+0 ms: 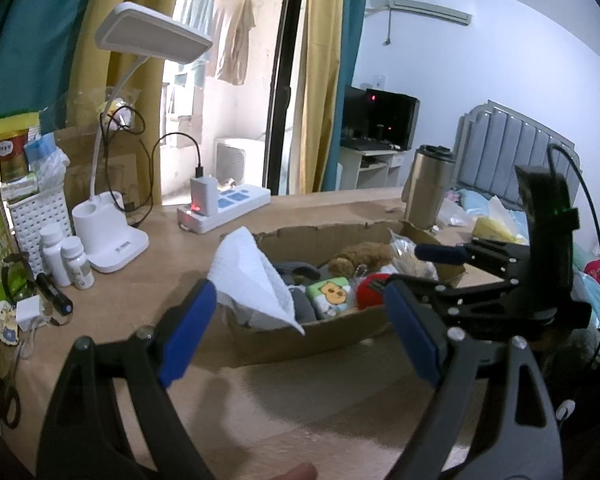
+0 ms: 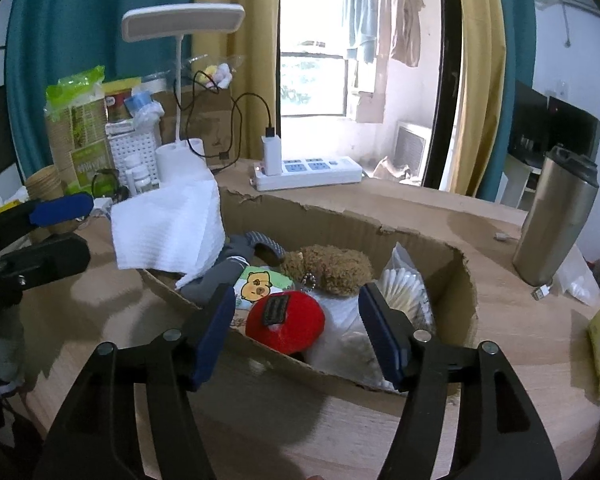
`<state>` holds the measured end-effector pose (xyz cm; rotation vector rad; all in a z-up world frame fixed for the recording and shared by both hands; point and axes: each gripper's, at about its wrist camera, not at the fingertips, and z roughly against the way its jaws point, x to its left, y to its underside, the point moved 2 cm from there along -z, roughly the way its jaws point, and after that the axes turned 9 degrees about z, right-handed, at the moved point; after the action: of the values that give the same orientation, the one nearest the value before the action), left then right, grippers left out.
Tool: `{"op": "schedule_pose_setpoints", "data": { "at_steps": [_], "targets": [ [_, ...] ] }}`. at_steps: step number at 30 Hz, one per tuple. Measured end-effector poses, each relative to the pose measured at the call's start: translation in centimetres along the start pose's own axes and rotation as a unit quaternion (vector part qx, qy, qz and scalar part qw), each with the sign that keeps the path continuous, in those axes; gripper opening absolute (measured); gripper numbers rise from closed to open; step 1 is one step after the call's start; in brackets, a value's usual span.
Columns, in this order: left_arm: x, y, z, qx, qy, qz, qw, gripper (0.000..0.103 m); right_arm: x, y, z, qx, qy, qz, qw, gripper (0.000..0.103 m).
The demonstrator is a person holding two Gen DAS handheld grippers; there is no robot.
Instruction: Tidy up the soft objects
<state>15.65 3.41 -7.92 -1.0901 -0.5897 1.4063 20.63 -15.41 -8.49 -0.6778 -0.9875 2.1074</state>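
Right gripper (image 2: 296,336) fingers released over red plush (image 2: 286,322) in cardboard box (image 2: 466,280) — drop done; left gripper (image 1: 300,328) spread, empty — fetch next.

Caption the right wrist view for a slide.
Open right gripper above a red plush in a cardboard box of soft items.

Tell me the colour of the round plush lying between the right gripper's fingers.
Red, with a small black patch on top; the round plush shows best in the right wrist view.
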Motion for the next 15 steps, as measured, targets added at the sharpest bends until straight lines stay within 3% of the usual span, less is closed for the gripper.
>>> {"op": "schedule_pose_setpoints", "data": {
  "at_steps": [15],
  "targets": [
    [-2.9,-1.3,2.5,-0.028,0.013,-0.009,0.9995,0.087,-1.1,-1.0,6.4,-0.041,0.035,-0.007,0.999,0.068]
  ]
}}
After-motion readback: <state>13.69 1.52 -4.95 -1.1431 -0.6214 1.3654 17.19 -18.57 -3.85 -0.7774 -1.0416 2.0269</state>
